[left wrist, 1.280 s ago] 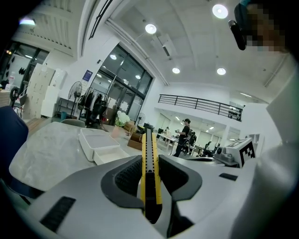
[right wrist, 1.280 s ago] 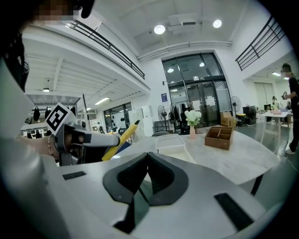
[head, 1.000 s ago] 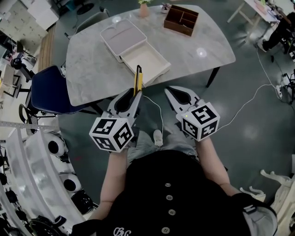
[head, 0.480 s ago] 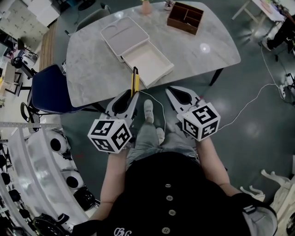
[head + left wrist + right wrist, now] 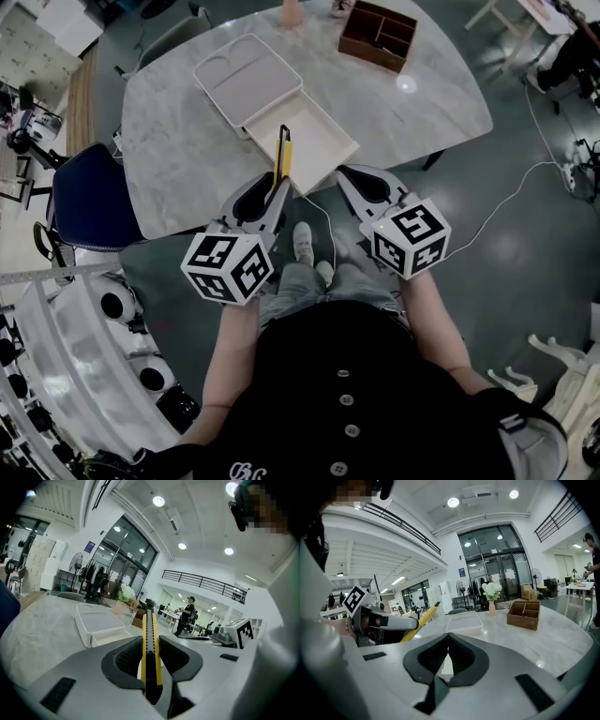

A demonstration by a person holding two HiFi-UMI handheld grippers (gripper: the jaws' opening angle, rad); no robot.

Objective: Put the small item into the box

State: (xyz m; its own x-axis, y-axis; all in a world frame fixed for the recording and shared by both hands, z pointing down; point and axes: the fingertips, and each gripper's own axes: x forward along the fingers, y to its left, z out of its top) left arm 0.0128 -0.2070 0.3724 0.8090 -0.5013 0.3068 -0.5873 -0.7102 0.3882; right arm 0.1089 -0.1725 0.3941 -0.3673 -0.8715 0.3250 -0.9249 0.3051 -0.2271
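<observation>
The long yellow-and-black cutter knife (image 5: 282,150) is pinched in the left gripper (image 5: 277,192) jaws, by the open white plastic box (image 5: 314,131) on the grey marble tabletop (image 5: 169,141). Move it over the box, go low, then let go. The right gripper (image 5: 343,174) jaws are closed, empty.

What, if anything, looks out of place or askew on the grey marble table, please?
Nothing is spilled or damaged. The flat white plastic box sits skewed to the grey marble table's edges, and its drawer stands pulled out, close to the near edge. The brown wooden organiser stands level.
</observation>
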